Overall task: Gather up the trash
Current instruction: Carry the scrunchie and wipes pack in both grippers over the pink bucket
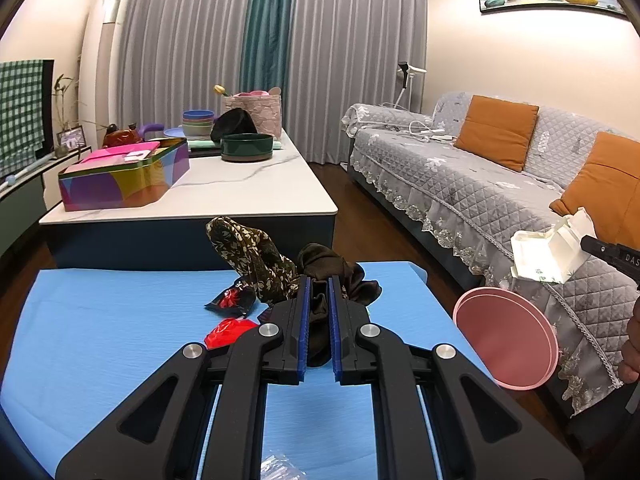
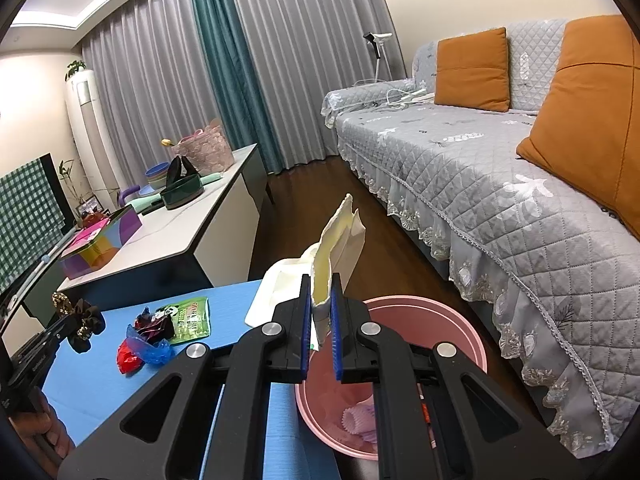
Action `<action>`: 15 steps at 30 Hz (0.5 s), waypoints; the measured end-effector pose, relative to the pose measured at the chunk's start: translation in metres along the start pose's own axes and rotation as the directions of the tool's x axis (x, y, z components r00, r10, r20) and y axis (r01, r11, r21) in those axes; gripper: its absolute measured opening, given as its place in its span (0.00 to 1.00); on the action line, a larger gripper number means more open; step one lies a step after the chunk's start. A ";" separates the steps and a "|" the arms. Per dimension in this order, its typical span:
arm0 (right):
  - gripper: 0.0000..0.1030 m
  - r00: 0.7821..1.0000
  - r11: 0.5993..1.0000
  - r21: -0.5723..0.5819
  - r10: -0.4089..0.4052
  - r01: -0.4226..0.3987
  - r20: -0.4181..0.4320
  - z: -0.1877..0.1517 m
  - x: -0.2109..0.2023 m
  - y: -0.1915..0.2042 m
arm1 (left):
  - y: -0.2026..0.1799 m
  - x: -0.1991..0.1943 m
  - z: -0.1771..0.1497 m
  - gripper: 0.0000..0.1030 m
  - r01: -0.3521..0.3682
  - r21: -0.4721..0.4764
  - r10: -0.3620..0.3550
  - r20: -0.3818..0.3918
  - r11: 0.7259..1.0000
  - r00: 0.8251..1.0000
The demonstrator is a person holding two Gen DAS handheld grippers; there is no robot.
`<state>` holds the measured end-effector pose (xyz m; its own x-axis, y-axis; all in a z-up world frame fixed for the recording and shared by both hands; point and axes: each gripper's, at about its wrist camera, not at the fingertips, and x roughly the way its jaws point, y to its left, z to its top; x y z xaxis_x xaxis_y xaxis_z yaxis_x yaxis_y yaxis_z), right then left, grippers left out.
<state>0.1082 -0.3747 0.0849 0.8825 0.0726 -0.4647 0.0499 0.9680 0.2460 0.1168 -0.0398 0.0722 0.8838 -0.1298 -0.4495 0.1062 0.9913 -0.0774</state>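
Observation:
My left gripper [image 1: 319, 280] is shut on a dark brown scrunchie [image 1: 336, 276] held just over the blue mat [image 1: 100, 320]; a floral olive scrunchie [image 1: 252, 256] hangs against it. My right gripper [image 2: 321, 280] is shut on a torn white paper carton [image 2: 340, 236], raised above the pink bin [image 2: 460, 332] beside the mat's right edge. The carton [image 1: 548, 248] and the bin [image 1: 508, 340] also show at the right of the left wrist view. On the mat lie a black-red wrapper [image 1: 232, 300], a red wrapper [image 2: 128, 360], a blue plastic scrap [image 2: 154, 350] and a green panda packet [image 2: 192, 318].
A marble-top table [image 1: 248, 188] beyond the mat carries a colourful tin [image 1: 124, 176], a green bowl [image 1: 247, 147], stacked bowls and a pink basket. A grey quilted sofa [image 2: 480, 168] with orange cushions runs along the right. Dark wood floor [image 2: 304, 192] lies between. The bin holds crumpled paper [image 2: 356, 420].

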 end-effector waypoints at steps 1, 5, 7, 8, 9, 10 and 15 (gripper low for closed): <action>0.09 1.000 1.000 0.000 -0.002 0.002 0.002 0.000 0.000 0.000 | -0.001 0.000 0.000 0.09 0.002 0.001 -0.002 0.000 1.000 1.000; 0.09 1.000 1.000 -0.003 -0.009 0.009 0.007 0.002 -0.002 0.000 | -0.004 0.000 -0.001 0.09 0.010 0.008 -0.010 0.000 1.000 1.000; 0.09 1.000 1.000 -0.003 -0.011 0.011 0.009 0.002 -0.003 -0.001 | -0.006 0.000 -0.001 0.09 0.015 0.010 -0.015 0.002 1.000 1.000; 0.09 1.000 1.000 -0.002 -0.013 0.013 0.011 0.003 -0.003 -0.002 | -0.006 0.000 -0.002 0.09 0.018 0.011 -0.018 0.003 1.000 1.000; 0.09 1.000 1.000 0.000 -0.014 0.014 0.011 0.003 -0.004 -0.002 | -0.007 0.000 -0.001 0.09 0.020 0.013 -0.020 0.004 1.000 1.000; 0.09 1.000 1.000 0.001 -0.015 0.015 0.012 0.003 -0.004 -0.003 | -0.008 -0.001 -0.001 0.09 0.024 0.015 -0.024 0.005 1.000 1.000; 0.09 1.000 1.000 0.009 -0.023 0.023 0.014 0.004 -0.006 -0.006 | -0.015 -0.003 -0.002 0.09 0.053 0.020 -0.053 0.011 0.998 0.999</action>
<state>0.1045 -0.3816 0.0901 0.8876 0.0466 -0.4583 0.0747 0.9672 0.2430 0.1118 -0.0545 0.0733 0.8819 -0.1822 -0.4348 0.1622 0.9832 -0.0831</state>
